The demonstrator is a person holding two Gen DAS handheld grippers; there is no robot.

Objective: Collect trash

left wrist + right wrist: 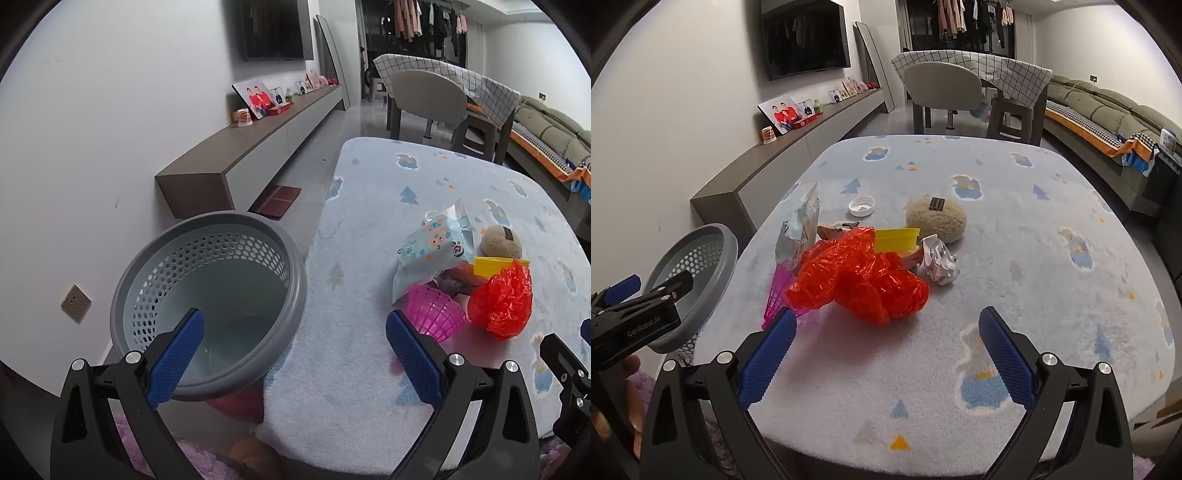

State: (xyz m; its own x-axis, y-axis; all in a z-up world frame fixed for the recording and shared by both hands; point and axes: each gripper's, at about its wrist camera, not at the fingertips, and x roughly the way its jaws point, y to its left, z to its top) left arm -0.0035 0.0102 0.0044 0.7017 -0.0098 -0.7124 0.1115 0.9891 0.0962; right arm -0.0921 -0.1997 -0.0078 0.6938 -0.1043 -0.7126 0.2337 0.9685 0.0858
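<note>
White walls carry a dark television (805, 40) above a long low grey cabinet (258, 147) with framed photos (255, 98), and beyond, on a pale glossy floor (317, 158), stand a grey chair (942, 86), a checked-cloth table (1012, 79) and an olive sofa (1108, 110)

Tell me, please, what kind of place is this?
Most likely a home living room. A sofa stands along one wall, a television hangs above a low cabinet with family photos, and clothes hang at the back.
</note>
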